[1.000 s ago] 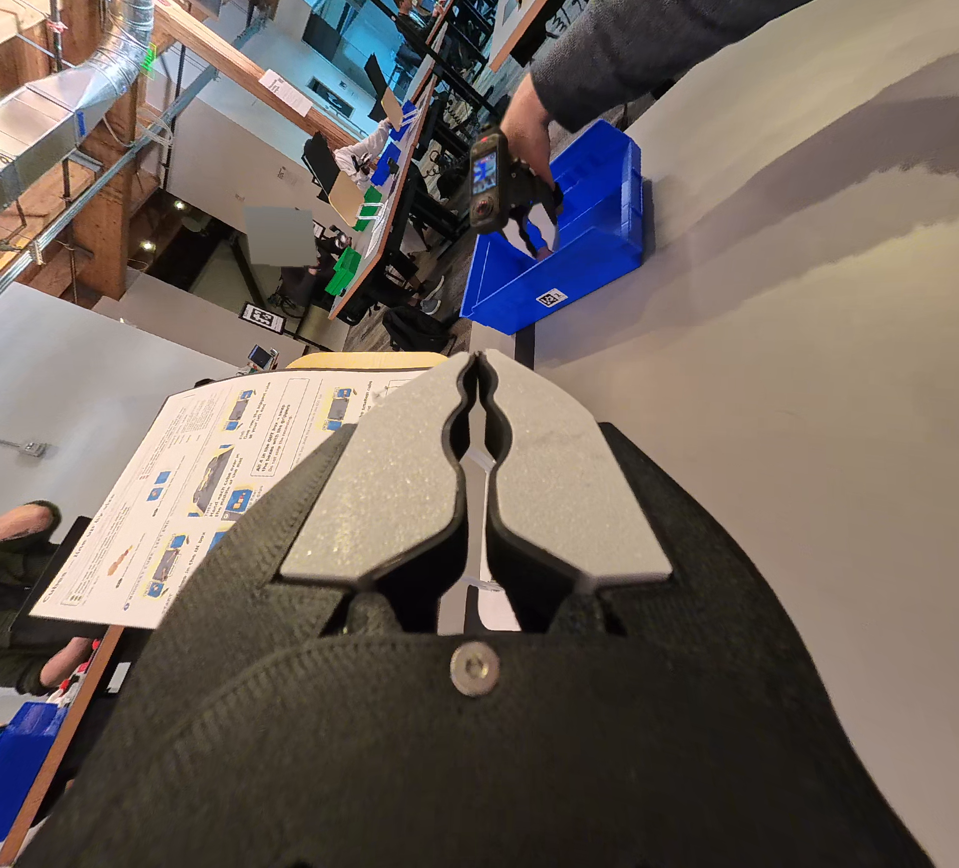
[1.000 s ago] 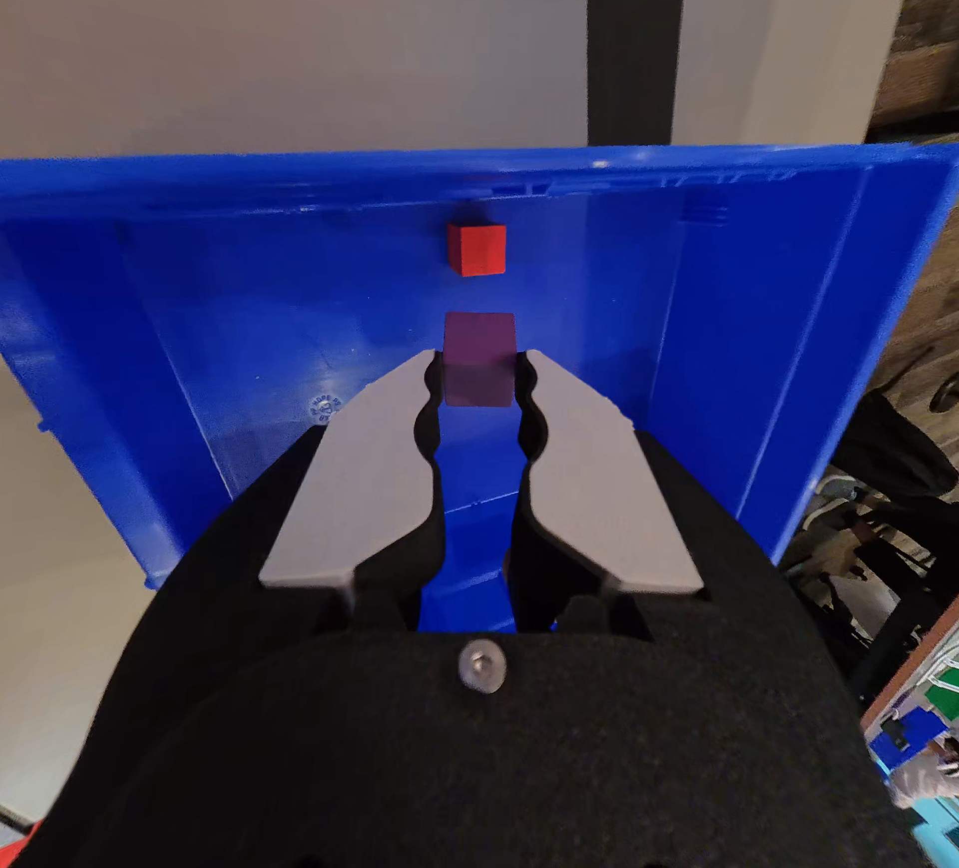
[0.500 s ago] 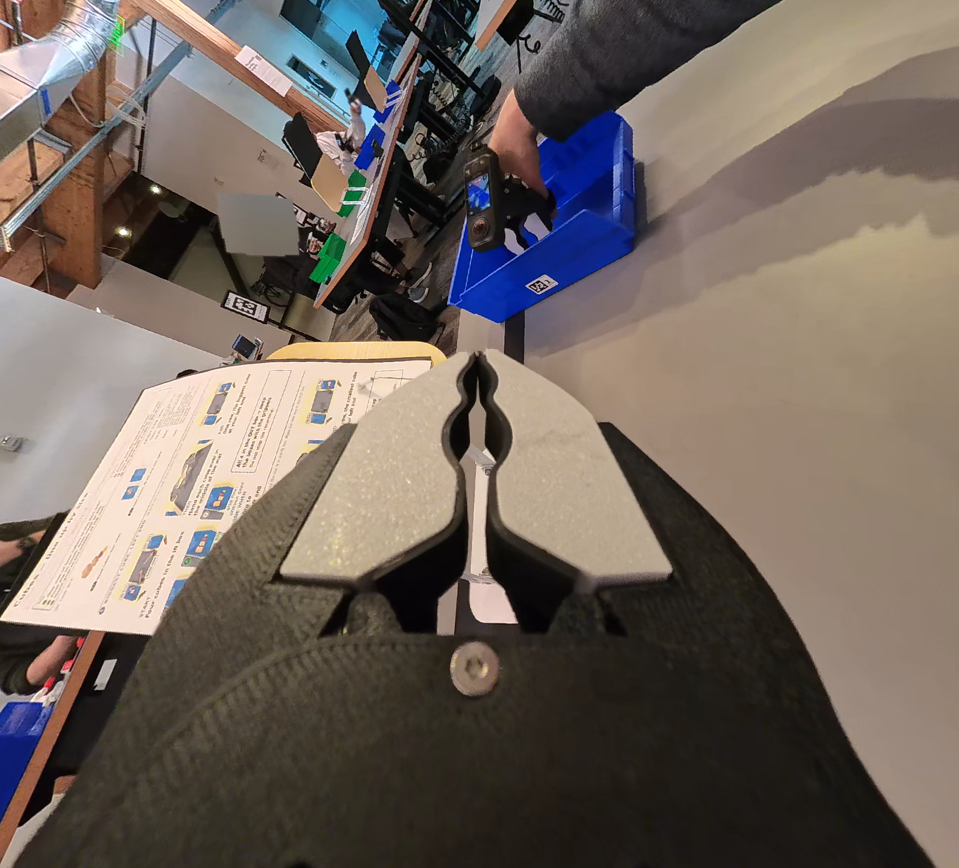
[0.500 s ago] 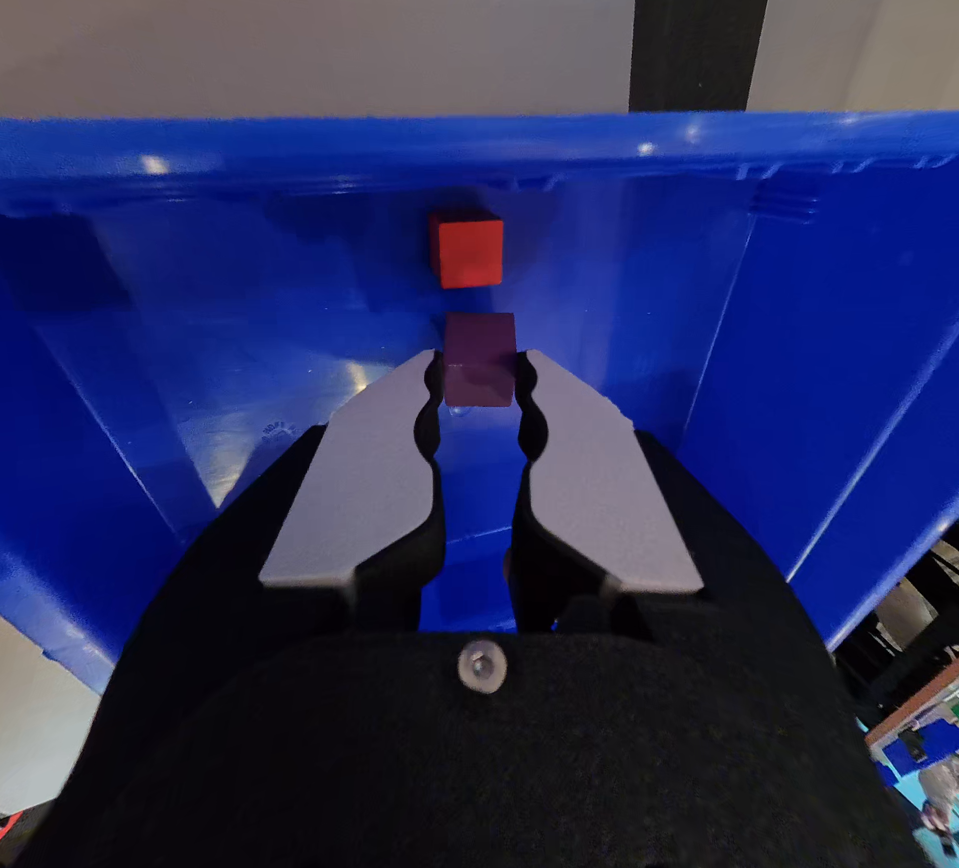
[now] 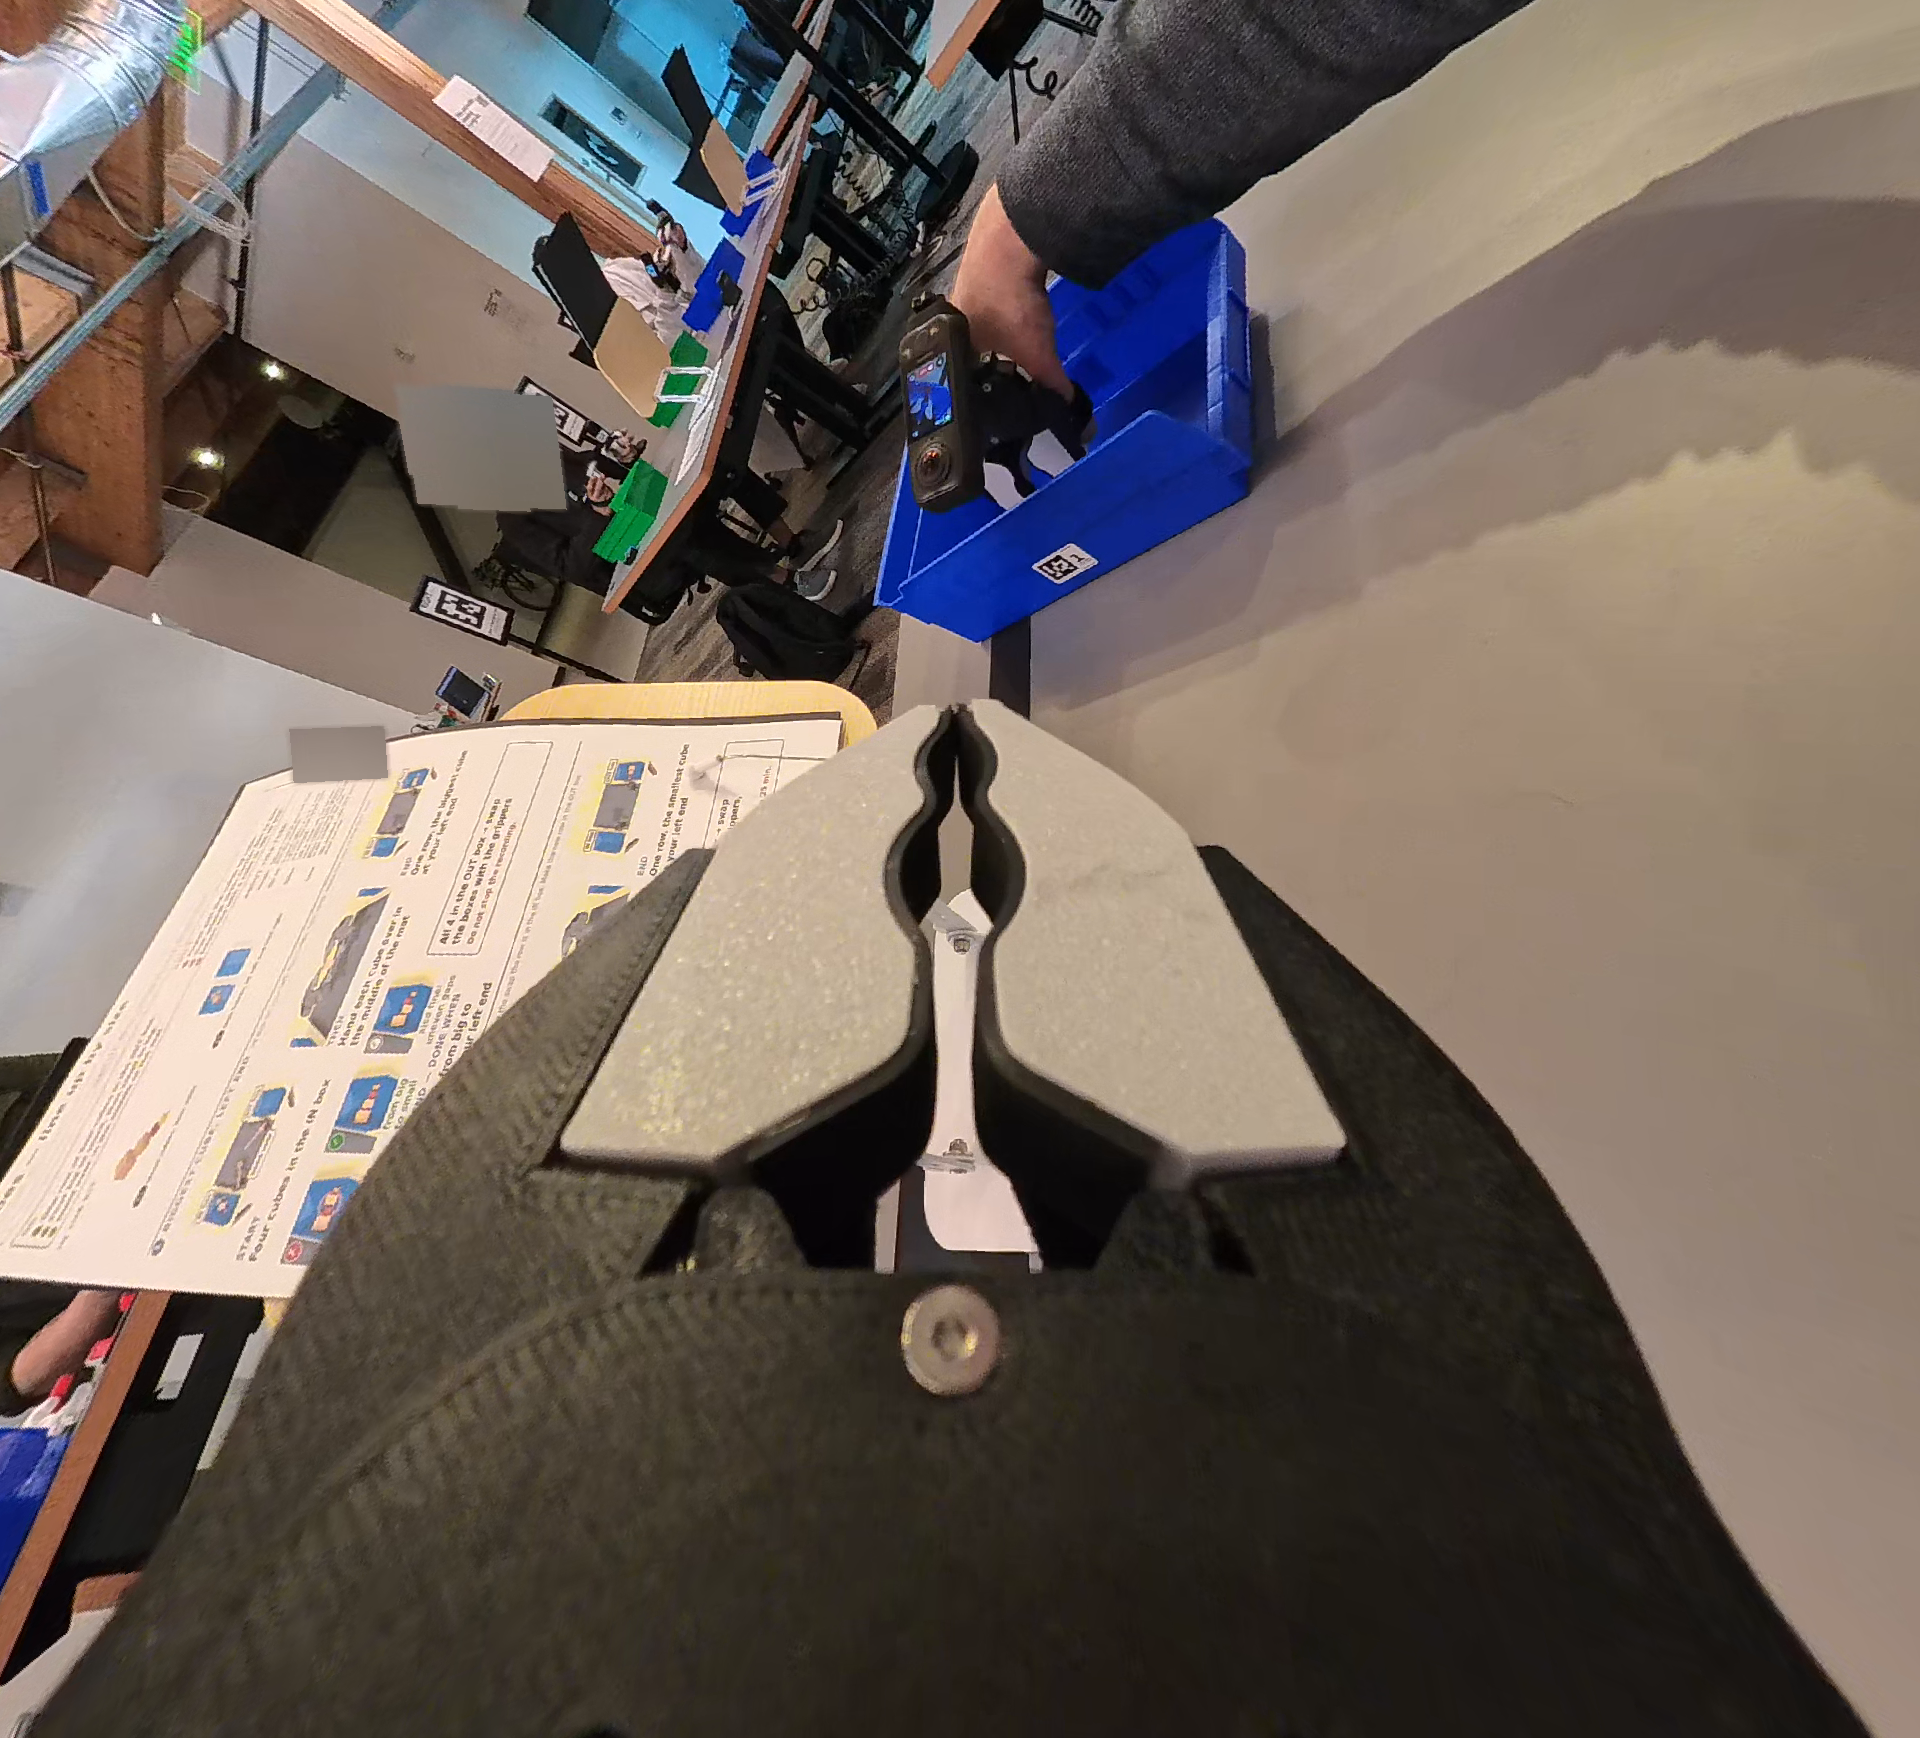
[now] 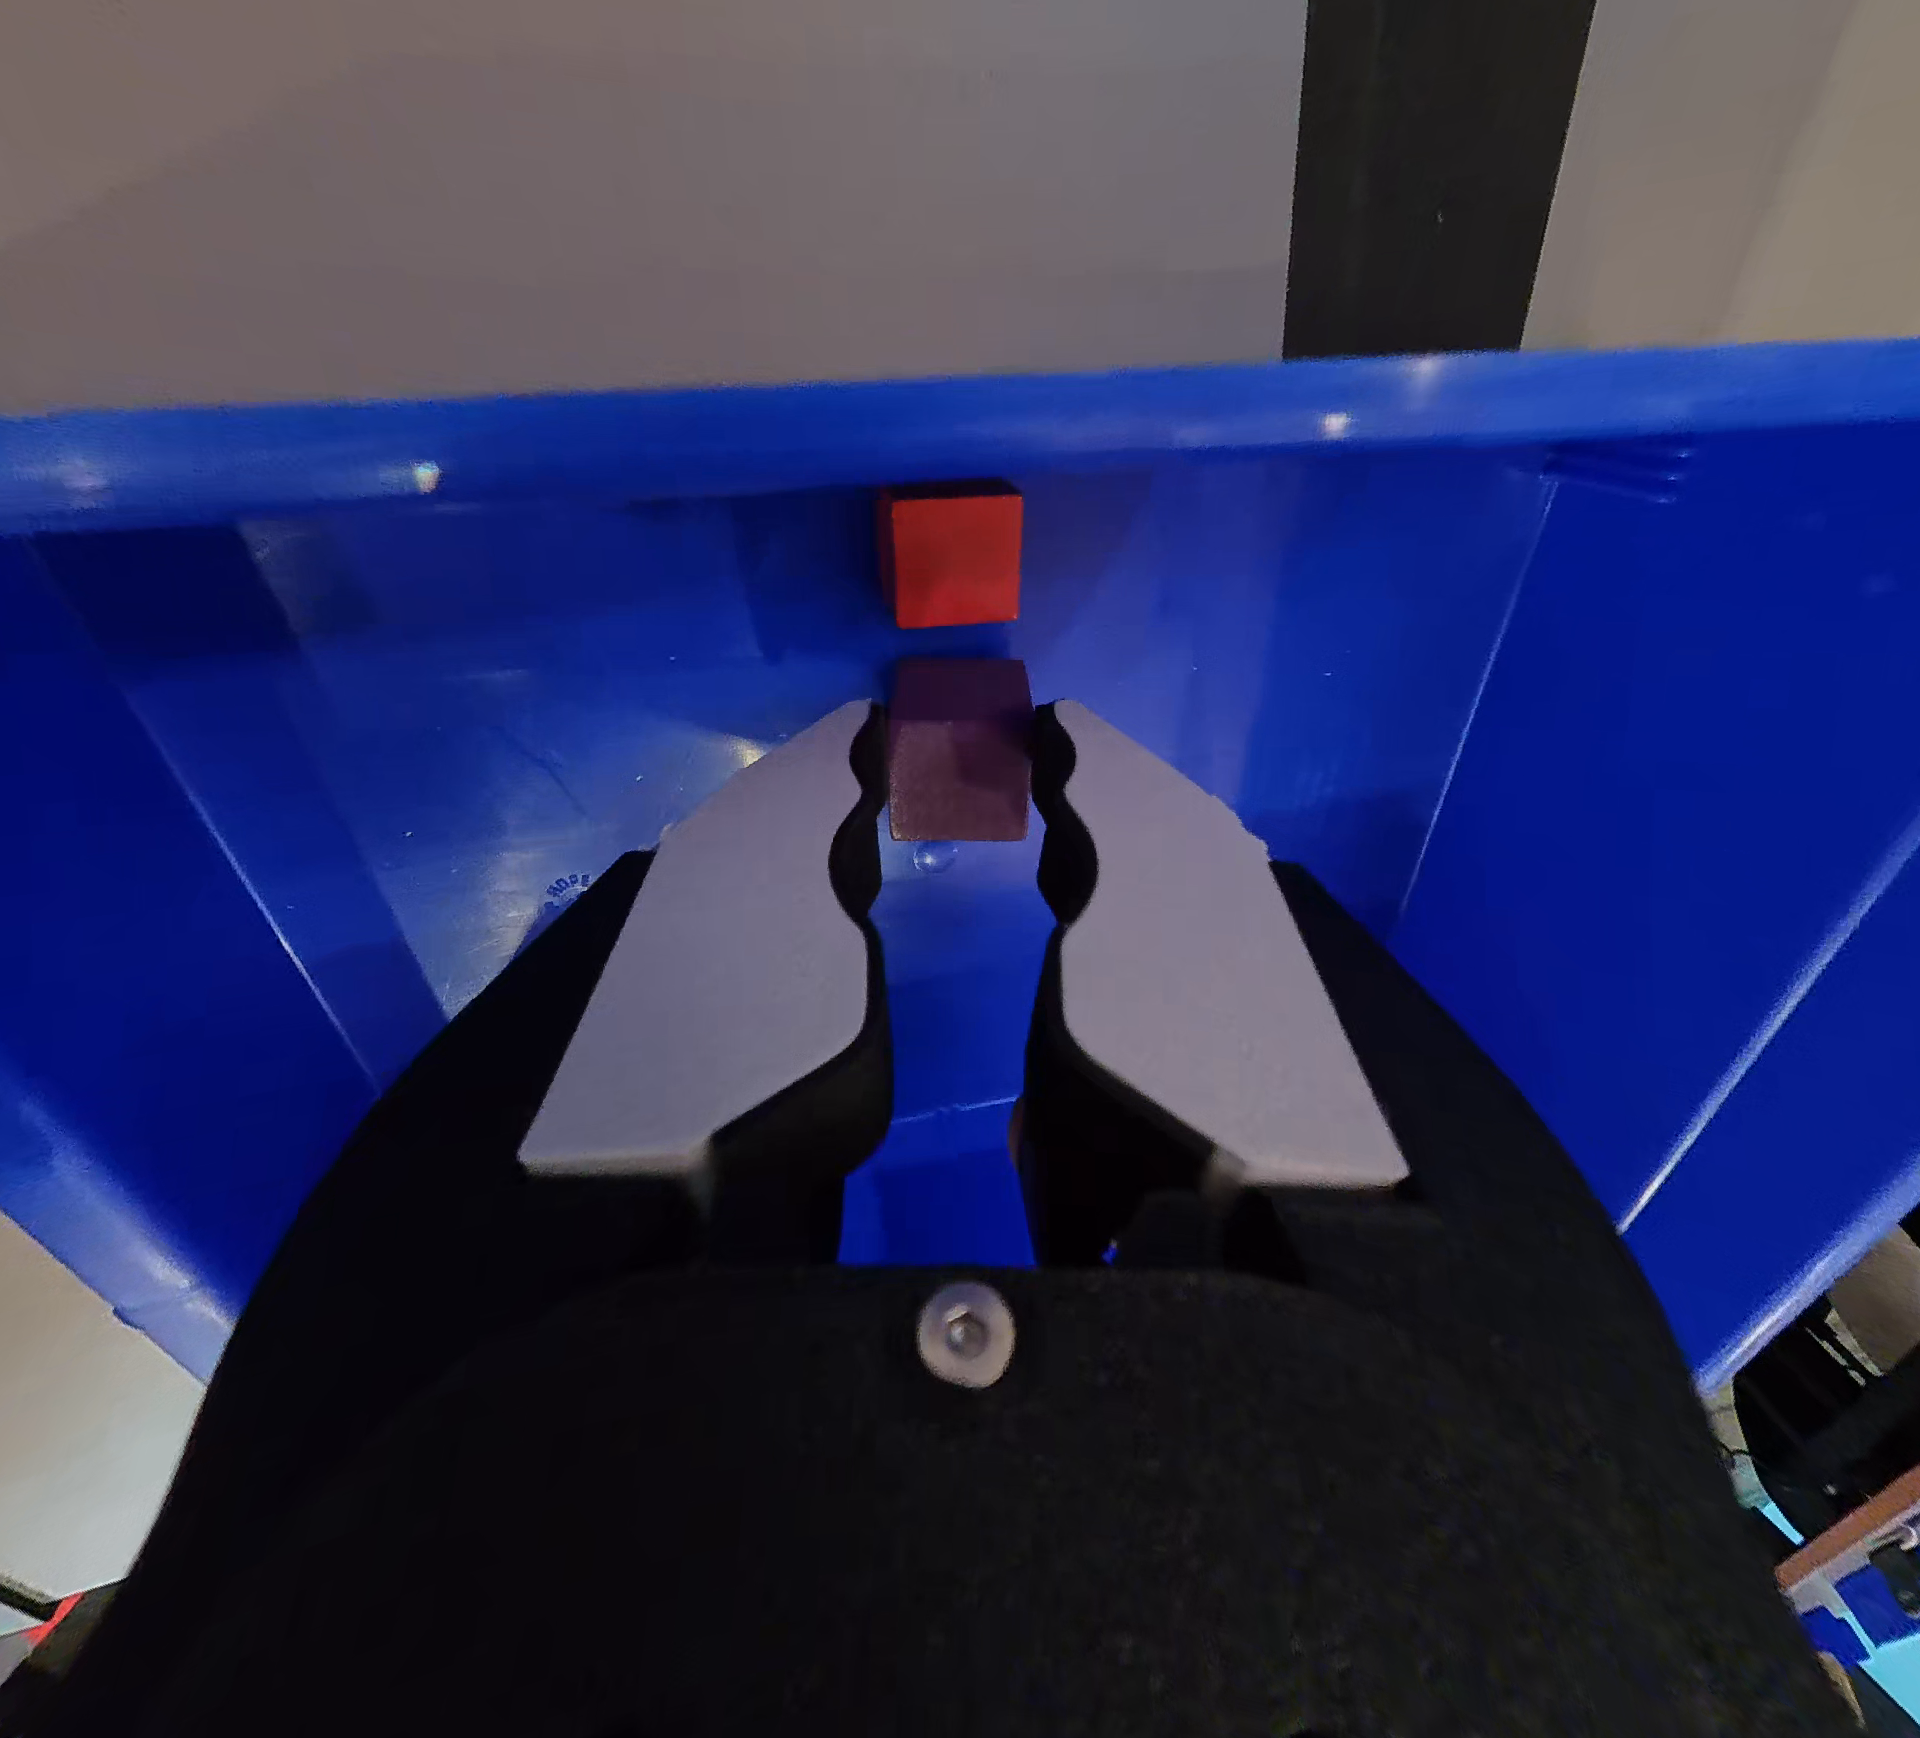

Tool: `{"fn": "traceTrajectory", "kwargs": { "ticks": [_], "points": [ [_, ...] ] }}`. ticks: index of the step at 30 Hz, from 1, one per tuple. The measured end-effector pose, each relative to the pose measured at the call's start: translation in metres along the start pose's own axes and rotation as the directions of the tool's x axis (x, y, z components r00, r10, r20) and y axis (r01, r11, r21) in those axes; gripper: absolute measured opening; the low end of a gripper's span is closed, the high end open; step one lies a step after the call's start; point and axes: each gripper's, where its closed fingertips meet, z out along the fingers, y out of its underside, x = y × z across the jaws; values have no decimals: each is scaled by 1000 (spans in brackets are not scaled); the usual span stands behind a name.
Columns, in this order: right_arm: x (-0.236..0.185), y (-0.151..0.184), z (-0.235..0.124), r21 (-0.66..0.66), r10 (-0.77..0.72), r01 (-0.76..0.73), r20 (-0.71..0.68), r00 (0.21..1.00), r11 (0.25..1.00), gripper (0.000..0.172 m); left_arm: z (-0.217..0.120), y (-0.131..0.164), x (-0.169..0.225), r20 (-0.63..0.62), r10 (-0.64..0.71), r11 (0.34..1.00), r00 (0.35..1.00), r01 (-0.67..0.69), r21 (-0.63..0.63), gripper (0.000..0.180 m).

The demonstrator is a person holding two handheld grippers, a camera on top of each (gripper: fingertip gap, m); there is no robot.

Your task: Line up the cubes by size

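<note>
In the right wrist view my right gripper (image 6: 958, 732) is shut on a purple cube (image 6: 961, 753), both pads pressed on its sides, low inside the blue bin (image 6: 1662, 753). A red cube (image 6: 954, 558) sits on the bin floor against the far wall, just beyond the purple one. In the left wrist view my left gripper (image 5: 958, 720) is shut with nothing between its fingers, held above the grey table (image 5: 1507, 857). That view also shows the blue bin (image 5: 1081, 535) far off, with the right gripper's body (image 5: 997, 421) reaching into it in a person's hand (image 5: 1003, 306).
A printed instruction sheet (image 5: 343, 992) stands at the table's left edge in the left wrist view. A dark gap (image 6: 1434, 78) runs through the table beyond the bin. A grey-sleeved arm (image 5: 1299, 5) stretches over the table. Other desks and people are in the background. Some 50 centimeters of space lies between my two pairs of fingers.
The right gripper has sunk deeper into the bin with the purple cube, closer to the red cube. The left gripper has stayed shut and only drifted a little.
</note>
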Motion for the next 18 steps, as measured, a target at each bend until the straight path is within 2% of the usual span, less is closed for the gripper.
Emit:
{"fn": "traceTrajectory", "kwargs": {
  "ticks": [14, 18],
  "points": [
    [1, 0, 1, -1, 1, -1, 17, 1000, 1000, 26, 3, 2, 3, -15, 2, 1000, 1000, -2, -11, 0],
    [0, -2, -3, 11, 28, -28, 25, 999, 1000, 37, 3, 2, 4, -21, 4, 1000, 1000, -5, -15, 0]
  ]
}}
